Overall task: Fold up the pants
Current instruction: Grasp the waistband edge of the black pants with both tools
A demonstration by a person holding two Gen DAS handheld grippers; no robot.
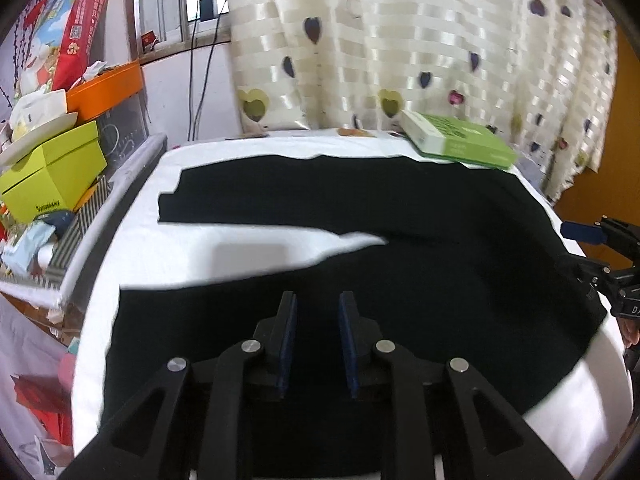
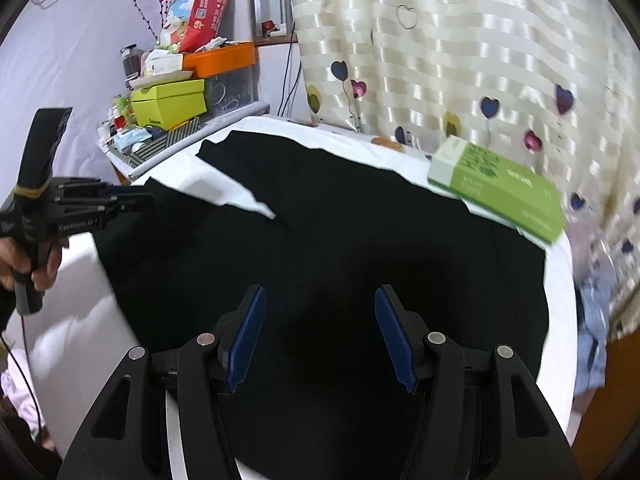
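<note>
Black pants [image 1: 400, 240] lie spread flat on the white-covered table [image 1: 240, 252], with the two legs stretching left and a white wedge of cloth between them. My left gripper [image 1: 318, 304] hovers over the near leg, open with a narrow gap and nothing between the pads. The right gripper [image 1: 588, 236] shows at the pants' right edge. In the right wrist view, the right gripper [image 2: 320, 296] stands wide open above the broad waist part of the pants [image 2: 360, 240]. A hand holds the left gripper [image 2: 140, 202] over the near leg's end.
A green box [image 1: 460, 142] [image 2: 500, 188] lies at the table's far right corner, touching the pants' edge. A heart-patterned curtain [image 1: 400, 40] hangs behind. Left of the table is a cluttered shelf with a lime box [image 1: 52, 172] and an orange bin [image 1: 108, 84].
</note>
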